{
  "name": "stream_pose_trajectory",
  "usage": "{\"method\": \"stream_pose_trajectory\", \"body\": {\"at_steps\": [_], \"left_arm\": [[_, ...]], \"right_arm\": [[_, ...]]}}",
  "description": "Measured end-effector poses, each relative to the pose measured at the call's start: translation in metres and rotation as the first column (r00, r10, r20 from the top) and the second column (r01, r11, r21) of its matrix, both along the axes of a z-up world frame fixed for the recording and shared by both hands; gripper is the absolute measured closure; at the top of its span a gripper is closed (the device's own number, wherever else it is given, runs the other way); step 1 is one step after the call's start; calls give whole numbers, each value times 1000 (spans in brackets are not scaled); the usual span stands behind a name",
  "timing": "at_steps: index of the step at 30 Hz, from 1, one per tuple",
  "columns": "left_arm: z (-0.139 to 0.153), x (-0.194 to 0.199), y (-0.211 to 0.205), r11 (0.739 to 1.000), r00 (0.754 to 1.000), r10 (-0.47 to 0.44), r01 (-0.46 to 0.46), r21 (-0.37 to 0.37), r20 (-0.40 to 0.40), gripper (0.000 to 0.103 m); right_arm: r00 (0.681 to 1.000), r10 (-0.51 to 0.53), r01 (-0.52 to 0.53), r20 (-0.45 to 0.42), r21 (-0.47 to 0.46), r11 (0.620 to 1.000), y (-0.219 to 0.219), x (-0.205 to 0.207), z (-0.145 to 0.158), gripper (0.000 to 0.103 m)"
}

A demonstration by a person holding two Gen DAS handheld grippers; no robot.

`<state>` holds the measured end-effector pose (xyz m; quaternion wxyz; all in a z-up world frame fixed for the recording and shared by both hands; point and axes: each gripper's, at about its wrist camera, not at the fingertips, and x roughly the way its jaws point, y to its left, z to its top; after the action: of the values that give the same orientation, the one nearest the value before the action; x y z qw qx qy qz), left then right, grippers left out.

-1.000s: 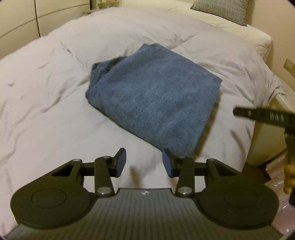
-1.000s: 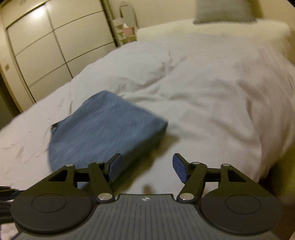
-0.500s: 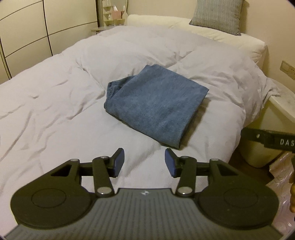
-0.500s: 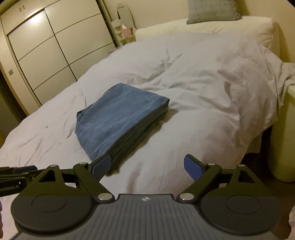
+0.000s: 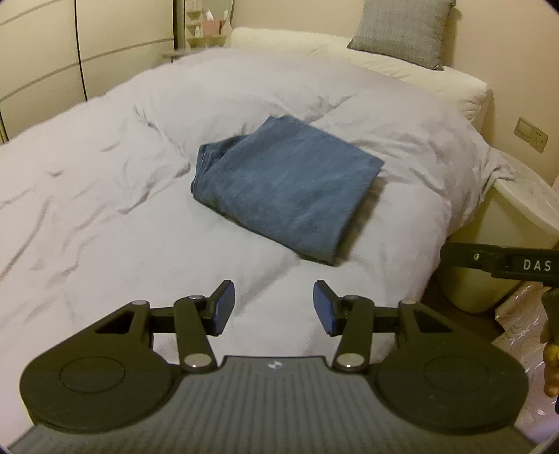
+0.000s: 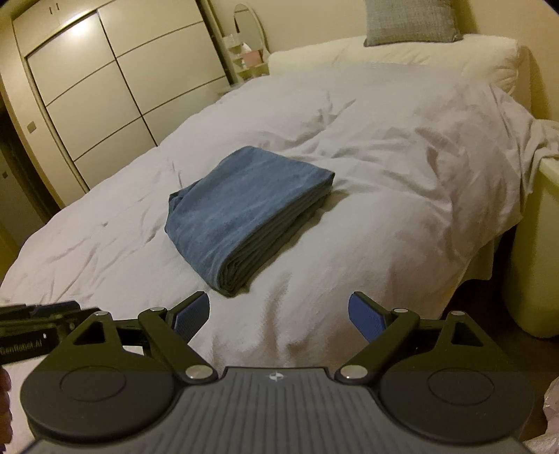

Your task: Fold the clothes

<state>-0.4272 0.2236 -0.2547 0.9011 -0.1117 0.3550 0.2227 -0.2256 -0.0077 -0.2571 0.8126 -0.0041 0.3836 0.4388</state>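
L claw (image 5: pixel 273 307) is hanging over the near edge of the bed (image 5: pixel 104 209) w/ its blue pads spread apart, nothing btwn them. R claw (image 6: pixel 278 316) is hovering beside it, spread even wider, also gripping nothing. Each claw's body is poking into the other's view at the frame edge. Ahead of both, well clear of the pads, the folded blue garment (image 5: pixel 283 188) is lying flat on the white duvet (image 6: pixel 384 167), approx mid-bed, stacked fold edges facing the R claw, bunched corner pointing toward the wardrobe (image 6: pixel 104 97). Farther back, a grey cushion (image 5: pixel 401 31) is leaning on the cream pillow (image 6: pixel 436 59) at the headboard end. A cream bedside unit (image 5: pixel 517 223) is standing on the R of the bed.
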Motion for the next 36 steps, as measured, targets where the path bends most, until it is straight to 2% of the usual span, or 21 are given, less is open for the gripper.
{"method": "stream_pose_trajectory", "body": {"at_steps": [4, 8, 11, 13, 15, 20, 25, 30, 32, 36], "left_arm": [[-28, 31, 53, 1000, 999, -25, 24, -18, -41, 59], [-48, 78, 113, 998, 996, -69, 69, -1, -61, 62], [-46, 111, 146, 995, 991, -96, 95, -11, -89, 66], [-42, 132, 167, 994, 988, -113, 111, -25, -109, 74], [-31, 148, 180, 991, 982, -132, 126, -52, -132, 74], [3, 182, 195, 981, 957, -182, 161, -107, -226, 73], [31, 202, 205, 960, 917, -280, 257, -114, -285, 72], [27, 211, 231, 934, 879, -357, 330, -136, -318, 73], [23, 216, 242, 924, 862, -383, 353, -150, -333, 73], [17, 224, 257, 903, 825, -430, 399, -162, -365, 73]], "right_arm": [[999, 15, -16, -43, -19, 1000, 35, 14, -18, 14], [994, -79, 75, -74, -58, 996, 83, 45, -41, 14], [979, -161, 153, -127, -66, 986, 107, 69, -56, 17], [964, -201, 187, -171, -97, 978, 115, 81, -66, 18], [948, -236, 210, -213, -134, 968, 122, 92, -74, 18], [912, -287, 198, -292, -298, 934, 137, 113, -55, 22], [883, -345, 207, -319, -396, 895, 143, 113, -32, 20], [851, -404, 212, -335, -484, 849, 148, 111, -9, 19], [837, -430, 237, -337, -486, 841, 151, 107, -5, 18], [782, -513, 318, -353, -481, 817, 154, 94, -4, 18]]}}
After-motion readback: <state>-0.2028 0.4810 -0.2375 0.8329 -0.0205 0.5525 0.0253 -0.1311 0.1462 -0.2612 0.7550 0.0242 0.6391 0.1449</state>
